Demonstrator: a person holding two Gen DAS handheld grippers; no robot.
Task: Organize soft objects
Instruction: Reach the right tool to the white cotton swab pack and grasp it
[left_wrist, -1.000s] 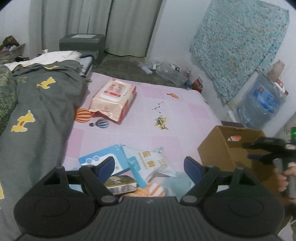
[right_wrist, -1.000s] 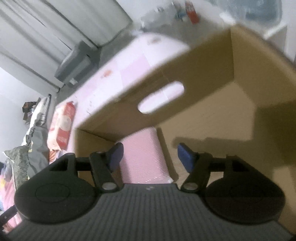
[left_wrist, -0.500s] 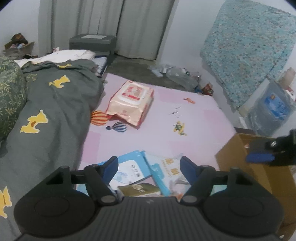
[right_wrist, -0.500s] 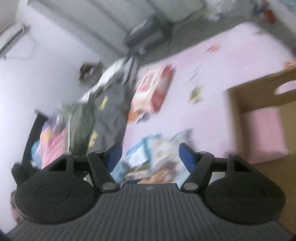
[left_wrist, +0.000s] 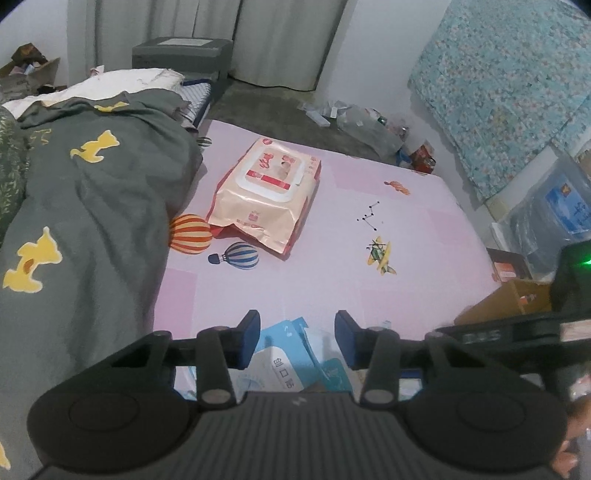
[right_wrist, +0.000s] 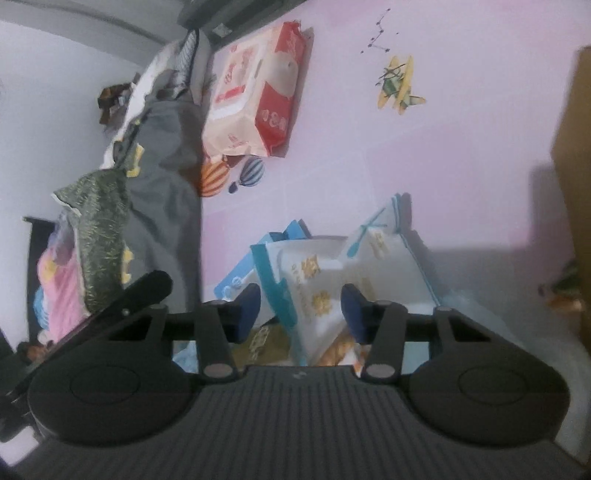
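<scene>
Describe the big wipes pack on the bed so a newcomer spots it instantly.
On the pink bedsheet, look just right of the grey duvet. The wipes pack lies alone beyond the printed balloons. It is peach and red with a white lid; the nearer packets are blue and white, piled together.

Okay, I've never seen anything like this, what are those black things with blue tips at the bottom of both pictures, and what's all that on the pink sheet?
Those are two hand-held grippers, each with a camera looking out along its blue fingers. One picture comes from the left gripper, the other from the right gripper. Both have just been narrowing but grip nothing. They hang over a pile of soft packs on the pink sheet. Farther off lies a wet-wipes pack, a grey blanket beside it, and a cardboard box at the right.
</scene>
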